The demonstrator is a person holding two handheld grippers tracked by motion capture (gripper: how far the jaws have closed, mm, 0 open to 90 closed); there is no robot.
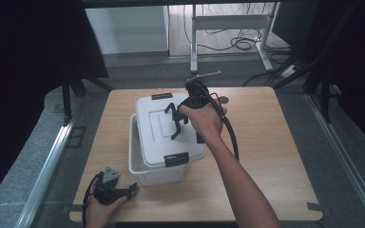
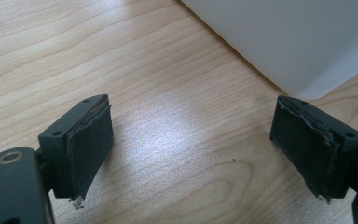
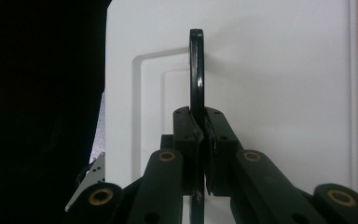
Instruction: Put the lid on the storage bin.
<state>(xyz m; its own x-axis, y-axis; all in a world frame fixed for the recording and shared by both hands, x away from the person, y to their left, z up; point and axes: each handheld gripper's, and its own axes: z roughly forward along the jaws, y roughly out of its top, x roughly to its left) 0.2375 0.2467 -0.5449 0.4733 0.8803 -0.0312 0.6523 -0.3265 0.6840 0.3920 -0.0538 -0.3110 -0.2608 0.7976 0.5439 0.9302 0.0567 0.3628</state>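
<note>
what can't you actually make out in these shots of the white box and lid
- Box contents: high view, covered by the skewed lid.
- Lid handle lower part: right gripper view, clamped between the right gripper pads.
- Box shape: left gripper view, cut off by the frame edge beyond the open left gripper.

Right gripper (image 1: 175, 121) mid-frame in the high view, forearm reaching up from bottom right, jaws clamped tight on the thin black handle (image 3: 196, 70). Left gripper (image 1: 132, 189) lower left, lying low, jaws spread wide.

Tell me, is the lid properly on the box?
No. The lid sits askew on the box, held by its handle in the right gripper.
</note>
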